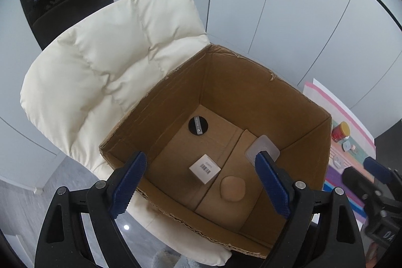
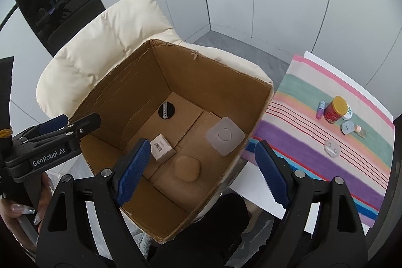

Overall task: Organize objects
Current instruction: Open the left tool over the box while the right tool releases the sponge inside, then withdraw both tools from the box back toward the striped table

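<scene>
Both hand-held grippers hang wide open and empty over the cardboard box (image 2: 261, 102), left hand-held gripper (image 1: 198, 182) and right hand-held gripper (image 2: 201, 167). Inside the box: four things. Beside it on the striped cloth (image 2: 301, 142), nearer the right one, the red jar (image 2: 335, 109) stands upright among about five leftovers.

I see the box (image 2: 176, 72) open at the top, walls high on all sides. On its floor lie a black disc (image 2: 166, 111), a carton (image 2: 162, 147), a tan pad (image 2: 188, 168) and a clear lid (image 2: 224, 136); the near corner floor is bare. The chair back (image 1: 100, 62) blocks the far side.
</scene>
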{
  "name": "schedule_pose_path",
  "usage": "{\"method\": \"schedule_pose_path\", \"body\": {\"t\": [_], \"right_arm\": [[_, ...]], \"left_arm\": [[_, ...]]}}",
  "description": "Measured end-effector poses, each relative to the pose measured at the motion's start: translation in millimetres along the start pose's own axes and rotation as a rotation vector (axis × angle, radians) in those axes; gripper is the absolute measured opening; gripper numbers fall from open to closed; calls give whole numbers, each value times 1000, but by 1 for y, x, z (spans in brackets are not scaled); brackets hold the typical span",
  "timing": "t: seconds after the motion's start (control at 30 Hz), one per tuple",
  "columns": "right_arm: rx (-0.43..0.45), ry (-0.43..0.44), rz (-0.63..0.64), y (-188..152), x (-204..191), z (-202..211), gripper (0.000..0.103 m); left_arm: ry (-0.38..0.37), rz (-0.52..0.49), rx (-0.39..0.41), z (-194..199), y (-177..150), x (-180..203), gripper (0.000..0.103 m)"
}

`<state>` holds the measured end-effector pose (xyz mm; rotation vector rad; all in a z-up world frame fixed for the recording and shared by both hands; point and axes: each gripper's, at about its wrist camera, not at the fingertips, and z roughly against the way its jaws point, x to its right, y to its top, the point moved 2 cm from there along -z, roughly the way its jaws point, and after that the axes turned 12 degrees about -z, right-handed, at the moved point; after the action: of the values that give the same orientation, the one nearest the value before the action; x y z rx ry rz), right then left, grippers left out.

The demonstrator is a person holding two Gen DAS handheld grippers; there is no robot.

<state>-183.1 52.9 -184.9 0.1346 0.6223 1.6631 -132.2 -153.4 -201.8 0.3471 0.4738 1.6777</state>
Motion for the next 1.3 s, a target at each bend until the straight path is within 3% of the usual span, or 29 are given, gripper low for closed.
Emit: {"method": "schedule_pose_path", "body": {"t": [0.37,0.63,0.8,0.97,1.3], "right_arm": [[13,-23,-75,-4,23,21,87],[23,-24,-77,-17,29,46,87],[19,-18,-78,-32,27,59,87],[6,14,-66,-61,21,75,87],[-9,8,-48,-106,16,99,87]], "left_arm": [[-28,-56,1,11,-9,13,90],[-64,-73,30,42,-25,22,90],[-140,-79,18,61,-45,27,90],[-95,-130,44,87,-66,31,90],[-81,-94,6,115,-117,14,92]]}}
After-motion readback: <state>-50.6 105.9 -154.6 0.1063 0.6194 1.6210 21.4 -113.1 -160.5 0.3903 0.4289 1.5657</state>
